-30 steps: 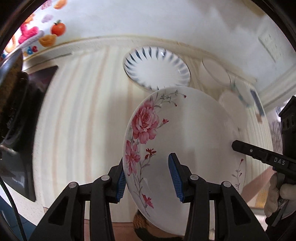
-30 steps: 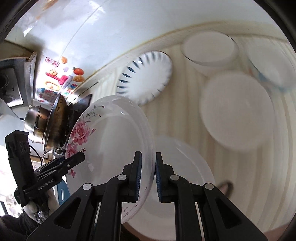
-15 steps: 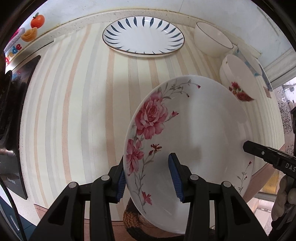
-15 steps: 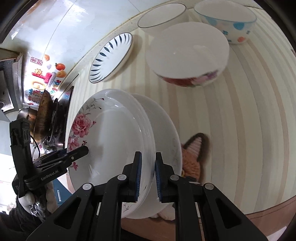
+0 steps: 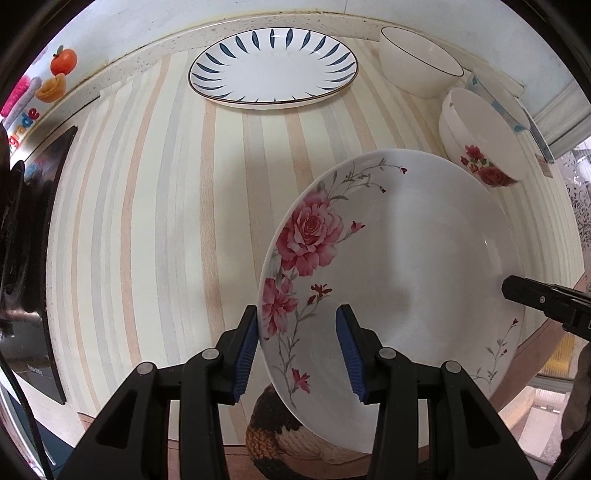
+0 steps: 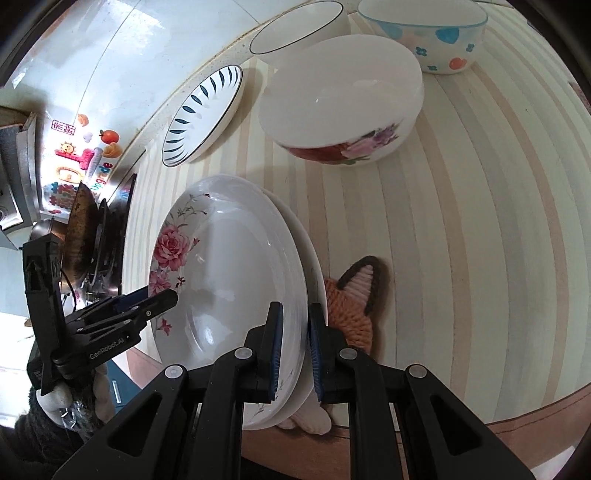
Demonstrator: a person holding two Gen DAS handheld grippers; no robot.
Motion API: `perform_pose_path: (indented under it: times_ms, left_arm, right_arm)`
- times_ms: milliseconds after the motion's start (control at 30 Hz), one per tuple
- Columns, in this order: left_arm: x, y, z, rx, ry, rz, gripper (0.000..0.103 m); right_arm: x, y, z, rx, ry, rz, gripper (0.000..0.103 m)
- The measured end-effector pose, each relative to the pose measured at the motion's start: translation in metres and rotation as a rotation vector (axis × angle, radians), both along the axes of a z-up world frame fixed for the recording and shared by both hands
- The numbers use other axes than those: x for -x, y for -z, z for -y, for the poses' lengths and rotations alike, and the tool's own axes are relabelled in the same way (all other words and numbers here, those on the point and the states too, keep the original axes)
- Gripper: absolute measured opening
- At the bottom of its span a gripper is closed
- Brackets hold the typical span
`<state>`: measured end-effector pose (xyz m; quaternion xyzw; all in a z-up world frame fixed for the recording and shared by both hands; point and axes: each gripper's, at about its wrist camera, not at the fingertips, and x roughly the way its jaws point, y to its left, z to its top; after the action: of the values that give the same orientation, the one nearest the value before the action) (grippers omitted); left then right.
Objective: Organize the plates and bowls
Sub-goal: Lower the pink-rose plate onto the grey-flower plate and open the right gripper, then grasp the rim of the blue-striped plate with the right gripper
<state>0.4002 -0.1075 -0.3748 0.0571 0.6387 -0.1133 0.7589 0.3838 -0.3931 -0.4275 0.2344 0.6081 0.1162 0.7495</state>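
Note:
A white plate with pink roses (image 5: 399, 266) sits on top of a second white plate (image 6: 314, 258) over a knitted fox coaster (image 6: 354, 295). My left gripper (image 5: 297, 350) is open, its blue pads straddling the plate's left rim. My right gripper (image 6: 295, 347) is shut on the rose plate's right rim (image 6: 291, 332); its tip shows in the left wrist view (image 5: 532, 295). A blue-leaf plate (image 5: 273, 70) lies at the back. A rose bowl (image 6: 343, 103), a plain white bowl (image 5: 417, 70) and a blue-heart bowl (image 6: 424, 33) stand at the back right.
The counter is striped (image 5: 147, 221). A black stove with a wok (image 6: 81, 225) is on the left. A tiled wall with fruit stickers (image 5: 55, 74) runs behind. The counter's front edge (image 6: 480, 435) is close to the plates.
The rose plate has come down from tilted in the air onto the second plate near the front edge. Both grippers came down with it; their jaws look unchanged.

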Motion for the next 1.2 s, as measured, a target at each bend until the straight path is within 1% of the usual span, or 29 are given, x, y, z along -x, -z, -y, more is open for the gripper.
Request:
perform_pose_path:
  times_ms: [100,200,333,400,467,533,633,667,700,733,767,833,933,1067,1167,1200]
  left_arm:
    - [0.000,0.000,0.004,-0.005,0.012,-0.013,0.040]
    - [-0.002,-0.006,0.002,-0.001,0.010,-0.014,0.040]
    - [-0.011,-0.029,-0.009,0.030,-0.009,0.007,0.040]
    - [-0.020,-0.041,-0.013,0.049,-0.018,0.018,0.040]
    - [-0.036,-0.054,-0.020,0.077,-0.030,0.027,0.040]
    - [-0.060,-0.066,-0.028,0.096,-0.047,0.041,0.040]
    - [-0.107,-0.069,-0.038,0.088,-0.068,0.064,0.040]
    - [-0.123,-0.067,-0.044,0.078,-0.073,0.071,0.040]
    - [-0.144,-0.063,-0.048,0.065,-0.081,0.074,0.040]
    - [-0.159,-0.060,-0.052,0.058,-0.087,0.073,0.040]
    - [-0.179,-0.054,-0.056,0.051,-0.093,0.070,0.040]
    - [-0.205,-0.043,-0.058,0.037,-0.090,0.066,0.040]
    - [-0.241,-0.021,-0.058,0.017,-0.061,0.055,0.040]
    - [-0.269,0.008,-0.053,0.009,-0.026,0.013,0.040]
    - [-0.279,0.023,-0.048,0.025,-0.003,-0.016,0.041]
    - [-0.281,0.026,-0.047,0.045,0.001,-0.019,0.042]
  right_arm:
    - [-0.001,-0.001,-0.002,0.006,-0.006,-0.025,0.016]
    - [-0.001,-0.002,-0.002,0.010,-0.009,-0.054,0.016]
    - [0.001,-0.007,0.004,0.003,0.011,-0.098,0.018]
    - [0.002,-0.013,0.009,-0.011,0.021,-0.097,0.018]
    - [0.000,-0.024,0.015,-0.032,0.041,-0.085,0.018]
    - [-0.007,-0.043,0.018,-0.042,0.066,-0.057,0.018]
    - [-0.031,-0.068,0.014,-0.050,0.092,-0.013,0.020]
    - [-0.041,-0.074,0.011,-0.059,0.098,0.005,0.022]
    - [-0.054,-0.079,0.007,-0.069,0.104,0.022,0.031]
    - [-0.070,-0.083,0.002,-0.071,0.121,0.036,0.043]
    - [-0.083,-0.085,-0.002,-0.067,0.136,0.044,0.047]
    - [-0.115,-0.081,-0.012,-0.047,0.173,0.057,0.047]
    - [-0.157,-0.062,-0.030,-0.022,0.217,0.028,0.047]
    - [-0.200,-0.035,-0.051,-0.004,0.245,-0.010,0.047]
    - [-0.224,-0.012,-0.065,0.030,0.259,-0.043,0.047]
    - [-0.229,-0.007,-0.068,0.029,0.257,-0.049,0.045]
